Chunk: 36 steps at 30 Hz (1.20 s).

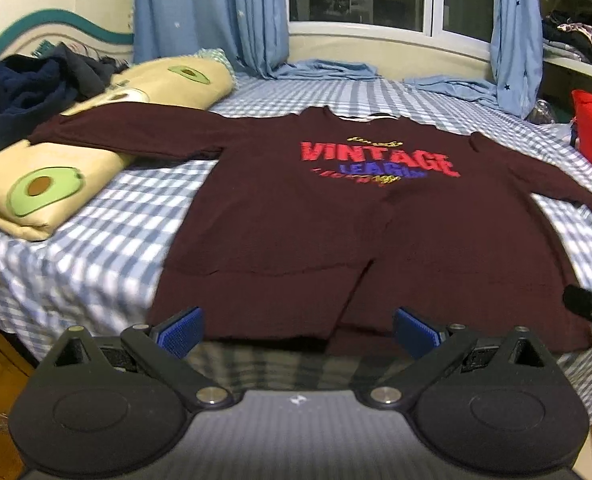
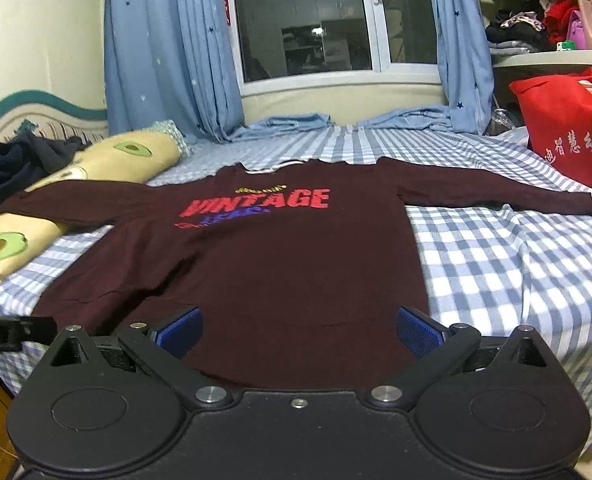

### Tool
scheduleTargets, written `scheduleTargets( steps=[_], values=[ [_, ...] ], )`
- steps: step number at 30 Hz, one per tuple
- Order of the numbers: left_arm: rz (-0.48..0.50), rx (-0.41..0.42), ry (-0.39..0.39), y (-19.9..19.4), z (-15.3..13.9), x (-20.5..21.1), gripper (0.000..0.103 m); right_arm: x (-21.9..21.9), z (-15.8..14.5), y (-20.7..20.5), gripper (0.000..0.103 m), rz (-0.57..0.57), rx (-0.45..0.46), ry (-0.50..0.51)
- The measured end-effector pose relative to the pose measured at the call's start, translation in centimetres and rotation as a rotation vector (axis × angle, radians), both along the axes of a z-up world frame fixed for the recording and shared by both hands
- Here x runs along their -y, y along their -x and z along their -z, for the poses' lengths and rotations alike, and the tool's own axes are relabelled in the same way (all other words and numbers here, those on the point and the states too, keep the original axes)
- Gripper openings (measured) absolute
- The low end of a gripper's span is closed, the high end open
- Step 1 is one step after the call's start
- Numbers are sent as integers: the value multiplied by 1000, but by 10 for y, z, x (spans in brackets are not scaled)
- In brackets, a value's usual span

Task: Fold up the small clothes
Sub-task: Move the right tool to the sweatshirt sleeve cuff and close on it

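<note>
Red bag (image 2: 568, 120) beside maroon shirt (image 2: 280, 264) on bed (image 2: 496, 264).

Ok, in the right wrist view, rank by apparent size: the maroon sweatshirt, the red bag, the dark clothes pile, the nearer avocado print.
1. Maroon sweatshirt, by far the largest.
2. Red bag, partly cut off by the frame.
3. Dark clothes pile, farther away, so unsure against the bag.
4. Nearer avocado print, the smallest.

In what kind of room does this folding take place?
Most likely a bedroom in a home: the maroon shirt lies on a bed with a checked sheet, avocado-print bedding beside it, and blue curtains frame a window.
</note>
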<state>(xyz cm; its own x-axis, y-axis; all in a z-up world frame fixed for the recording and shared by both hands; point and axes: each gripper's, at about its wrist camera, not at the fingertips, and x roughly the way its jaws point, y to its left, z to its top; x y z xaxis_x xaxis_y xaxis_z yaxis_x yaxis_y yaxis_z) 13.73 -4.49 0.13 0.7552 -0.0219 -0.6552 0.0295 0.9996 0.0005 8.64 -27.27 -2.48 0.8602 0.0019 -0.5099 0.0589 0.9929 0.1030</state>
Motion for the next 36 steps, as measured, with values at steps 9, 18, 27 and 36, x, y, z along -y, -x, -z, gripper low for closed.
scheduleTargets(
  steps=[9, 18, 27, 36],
  values=[
    [21, 21, -8, -69, -10, 57, 102, 71, 0, -73, 103, 112, -85, 25],
    [34, 86, -78, -128, 2, 116, 102, 133, 11, -116, 103, 224, -96, 56],
    [59, 92, -104, -164, 30, 160, 102, 185, 39, -149, 103, 311, -133, 25],
    [73, 15, -108, -184, 49, 183, 102, 214, 45, -160, 103, 382, -76, 42]
  ],
)
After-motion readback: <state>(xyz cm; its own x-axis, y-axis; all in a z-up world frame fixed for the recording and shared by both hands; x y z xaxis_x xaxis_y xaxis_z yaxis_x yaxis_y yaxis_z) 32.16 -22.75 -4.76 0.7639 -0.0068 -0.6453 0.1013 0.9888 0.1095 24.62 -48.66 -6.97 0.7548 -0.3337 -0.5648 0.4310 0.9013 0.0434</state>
